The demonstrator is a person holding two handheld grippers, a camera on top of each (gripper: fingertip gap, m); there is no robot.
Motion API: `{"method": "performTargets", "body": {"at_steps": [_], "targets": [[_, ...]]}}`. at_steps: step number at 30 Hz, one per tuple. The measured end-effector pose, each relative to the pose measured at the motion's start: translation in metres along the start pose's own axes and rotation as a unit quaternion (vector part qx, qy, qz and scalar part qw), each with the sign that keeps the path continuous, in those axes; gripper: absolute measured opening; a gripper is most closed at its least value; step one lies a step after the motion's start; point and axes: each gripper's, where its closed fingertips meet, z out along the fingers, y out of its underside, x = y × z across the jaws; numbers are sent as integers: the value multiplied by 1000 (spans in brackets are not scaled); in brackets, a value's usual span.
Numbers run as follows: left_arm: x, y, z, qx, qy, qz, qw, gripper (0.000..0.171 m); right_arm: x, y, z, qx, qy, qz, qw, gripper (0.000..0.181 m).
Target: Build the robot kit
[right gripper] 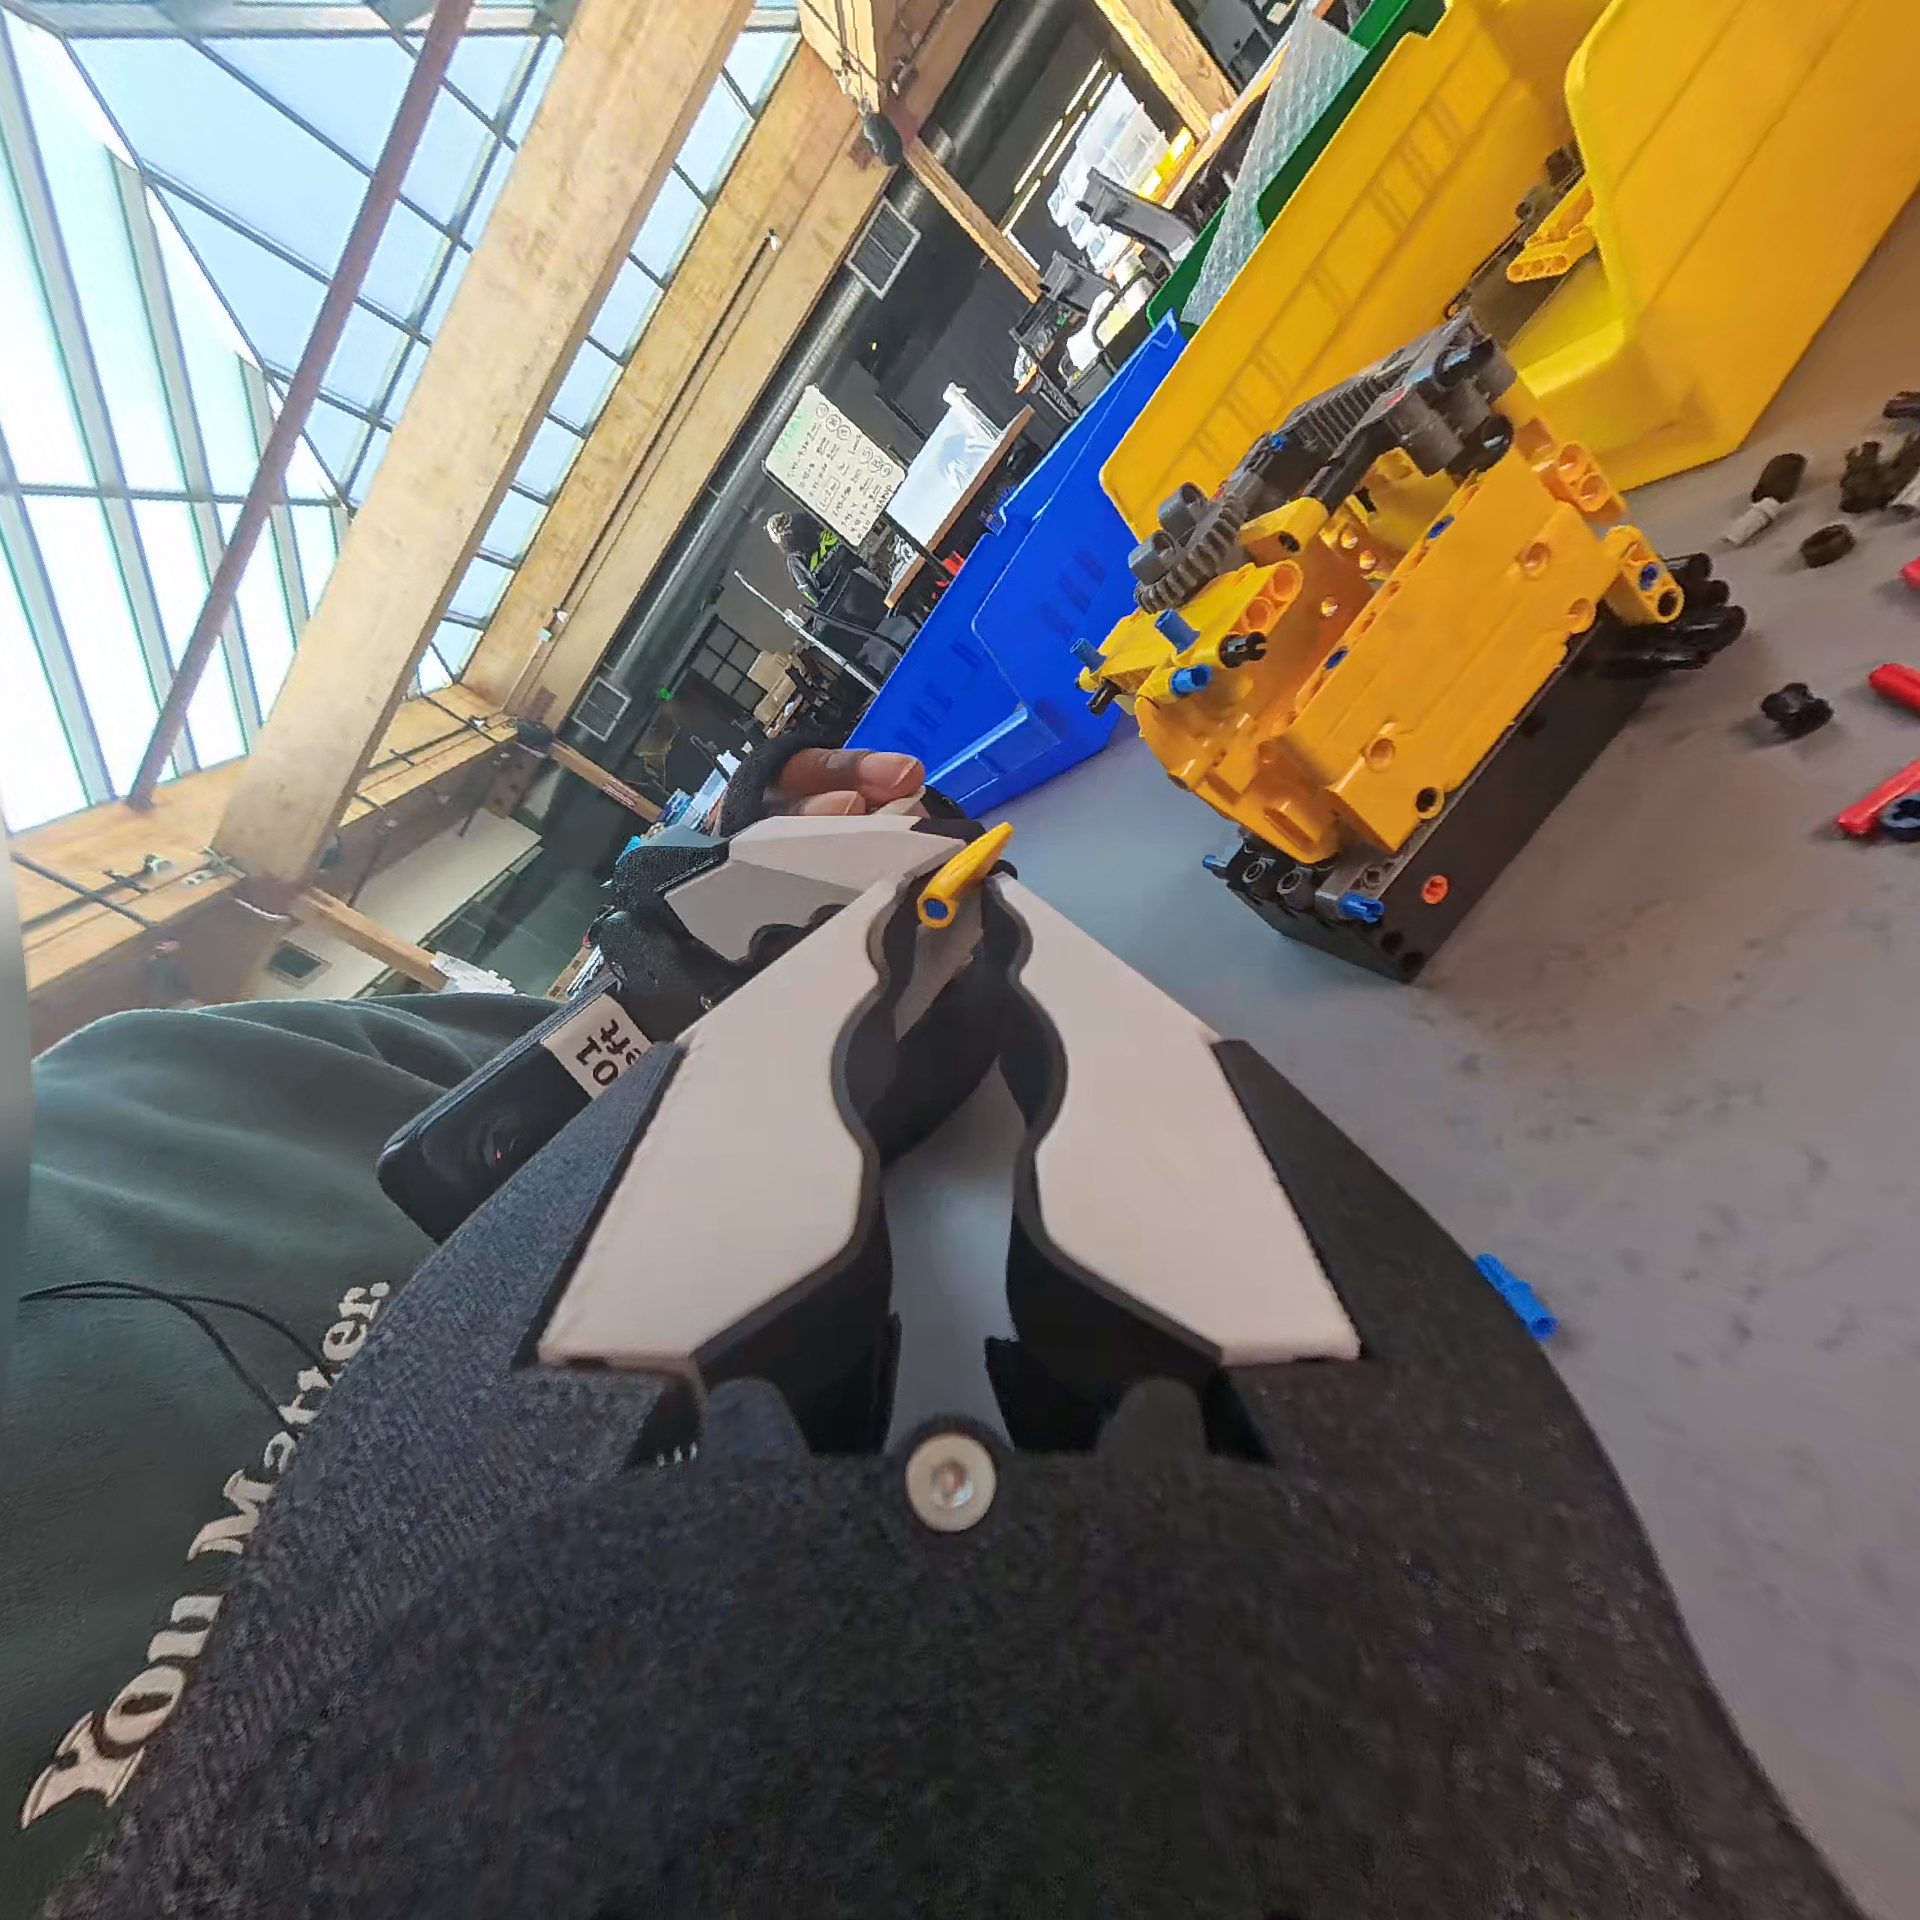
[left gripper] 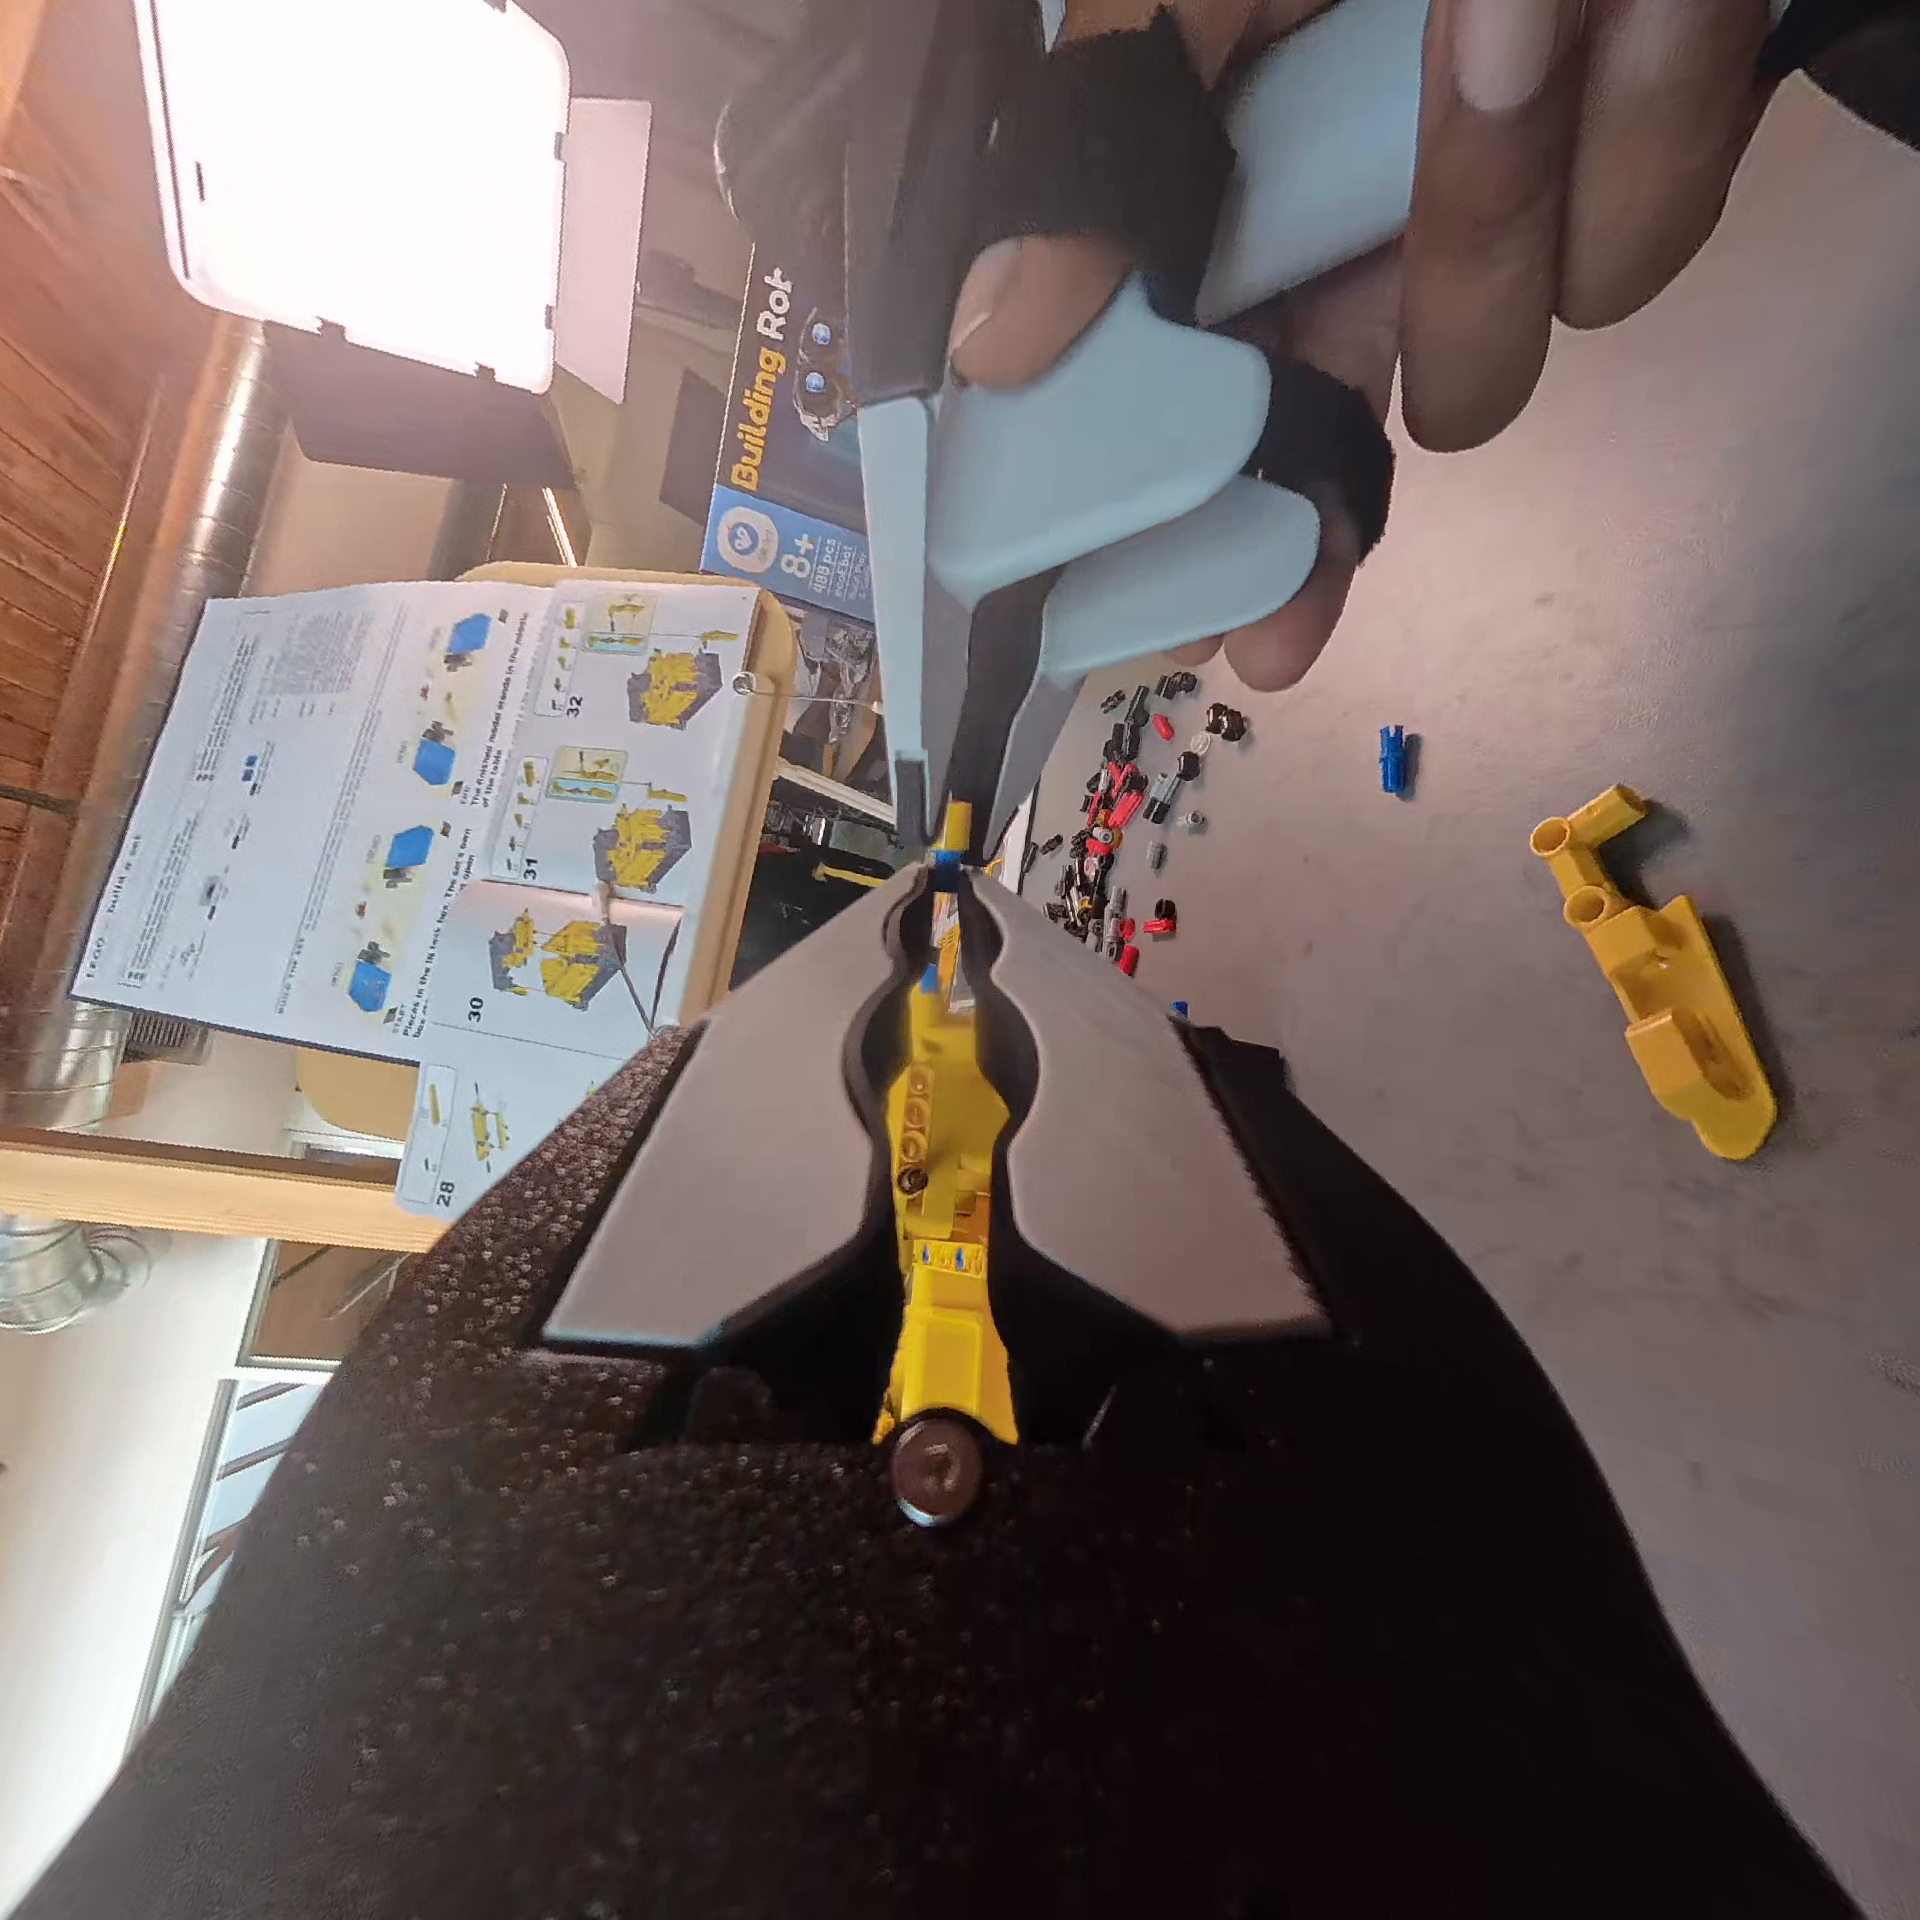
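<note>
My left gripper (left gripper: 943, 871) is shut on a long yellow brick assembly (left gripper: 940, 1143) that runs between its jaws. The assembly's thin tip, with a blue pin (left gripper: 943, 858), pokes out past the fingertips. My right gripper (right gripper: 948, 896), held by a hand (left gripper: 1507, 208), comes in from the top of the left wrist view (left gripper: 956, 805). It is closed around that yellow tip (right gripper: 966, 868). In the right wrist view the left gripper (right gripper: 790, 883) faces mine, tip to tip, above the grey table (right gripper: 1455, 1143).
A yellow-and-black brick model (right gripper: 1382, 686) stands on the table before yellow bins (right gripper: 1558, 208) and a blue bin (right gripper: 1018, 623). A loose yellow panel part (left gripper: 1652, 977), a blue pin (left gripper: 1395, 758) and a pile of small parts (left gripper: 1122, 831) lie nearby. An instruction booklet (left gripper: 416, 831) stands on a wooden stand. The grippers are tip to tip, or close to it.
</note>
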Motion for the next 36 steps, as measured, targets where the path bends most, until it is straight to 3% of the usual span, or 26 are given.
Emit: {"method": "performTargets", "body": {"at_steps": [4, 6, 7, 8, 11, 13, 14, 18, 20, 22, 30, 36], "targets": [[2, -1, 0, 10, 10, -17, 1000, 3, 0, -1, -2, 3, -11, 3, 1000, 8], [10, 5, 2, 13, 61, -113, 992, 3, 5, -4, -5, 0, 2, -29, 1000, 7], [22, 11, 4, -1, 125, -196, 973, 5, 9, -8, -9, 1, 20, -60, 998, 7], [35, 13, 3, -11, 191, -283, 940, 10, 12, -11, -14, -4, 34, -100, 994, 6], [60, -3, -14, 4, 372, -474, 798, 8, 11, -22, -26, -17, 65, -216, 974, 6], [68, -9, -21, 1, 432, -529, 731, 10, 10, -22, -30, -37, 77, -277, 957, 6], [74, -9, -23, -11, 449, -532, 718, 11, 10, -21, -31, -46, 82, -300, 949, 6], [102, -6, -29, -74, 490, -510, 703, 19, 12, -10, -29, -73, 81, -323, 940, 6], [110, -7, -30, -90, 498, -501, 702, 23, 19, -7, -28, -79, 86, -321, 940, 6], [113, -8, -27, -98, 489, -485, 718, 22, 25, -5, -27, -83, 89, -317, 941, 6], [113, -2, -22, -109, 444, -388, 800, 10, 27, -8, -28, -71, 95, -318, 941, 6], [85, 4, -10, -80, 349, -331, 873, 10, 28, -13, -31, -58, 105, -323, 939, 6]]}}
